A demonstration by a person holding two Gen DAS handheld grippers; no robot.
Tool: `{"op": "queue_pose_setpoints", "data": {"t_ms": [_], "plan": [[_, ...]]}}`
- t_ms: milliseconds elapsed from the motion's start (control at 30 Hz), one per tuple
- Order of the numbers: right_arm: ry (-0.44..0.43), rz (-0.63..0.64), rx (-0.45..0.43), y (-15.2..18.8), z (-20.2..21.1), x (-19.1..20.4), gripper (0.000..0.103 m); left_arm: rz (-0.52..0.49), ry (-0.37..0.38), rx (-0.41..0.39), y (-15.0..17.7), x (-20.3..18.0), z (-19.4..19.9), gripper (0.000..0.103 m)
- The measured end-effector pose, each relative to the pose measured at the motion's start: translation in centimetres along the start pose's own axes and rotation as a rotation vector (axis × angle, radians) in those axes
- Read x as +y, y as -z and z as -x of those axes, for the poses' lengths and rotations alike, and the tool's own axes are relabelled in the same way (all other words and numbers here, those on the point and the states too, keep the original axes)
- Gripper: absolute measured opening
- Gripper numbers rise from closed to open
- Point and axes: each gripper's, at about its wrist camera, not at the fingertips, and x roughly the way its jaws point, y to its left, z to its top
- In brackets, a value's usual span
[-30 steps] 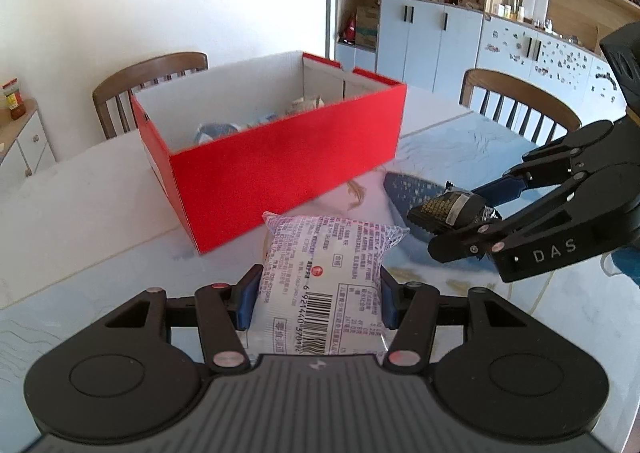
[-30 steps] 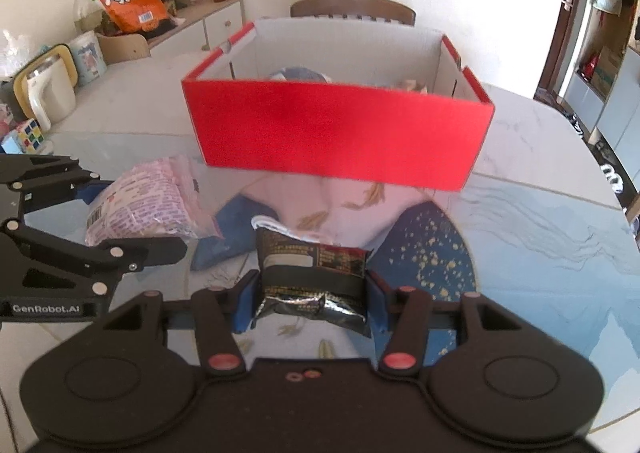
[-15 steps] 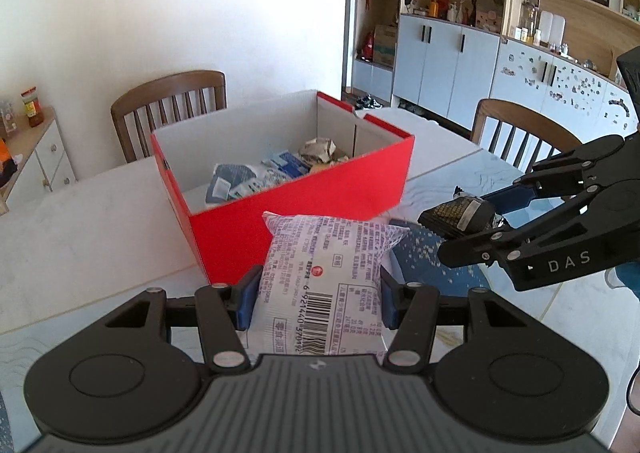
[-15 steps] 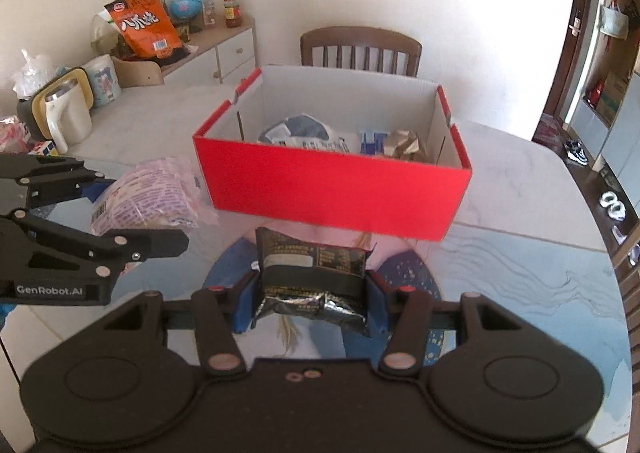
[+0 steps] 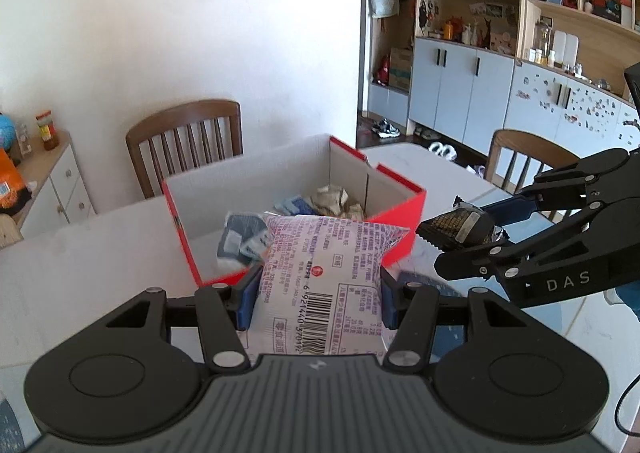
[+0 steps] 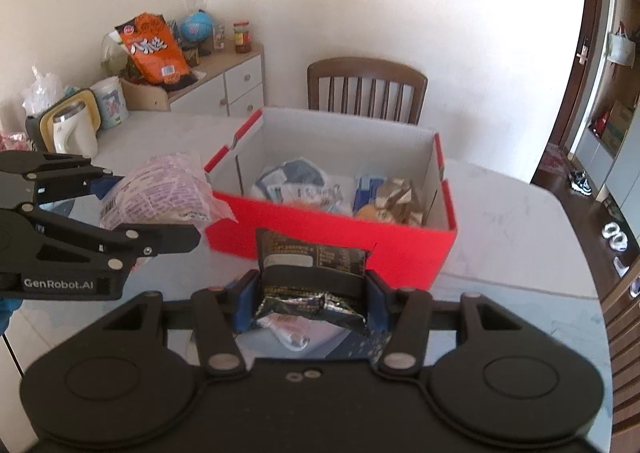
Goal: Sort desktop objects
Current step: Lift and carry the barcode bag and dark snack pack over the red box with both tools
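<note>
Left wrist — packet [image 5: 320, 277] within gripper [image 5: 316, 293]

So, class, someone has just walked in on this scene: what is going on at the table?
A person is sorting snacks into a red box on the table. The left hand-held gripper is clamped on a white packet with purple print, and the right hand-held gripper is clamped on a dark foil packet. Both packets are held up in front of the box, which already holds several wrapped items.
</note>
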Motion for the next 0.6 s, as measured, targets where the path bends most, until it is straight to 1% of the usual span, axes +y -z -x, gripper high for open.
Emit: {"op": "queue_pose_setpoints", "data": {"t_ms": [367,600], "plan": [[0.02,0.03,-0.061,-2.7,-0.1,-3.0,0.054,-0.01,-0.041,-0.045,-3.6,0.0,-1.4,0.055],[0.025,0.055,-0.09,-4.6,-0.7,-4.5,0.054,-0.005,-0.084,-0.061,-6.6,1.5,-2.5,0.055]]}}
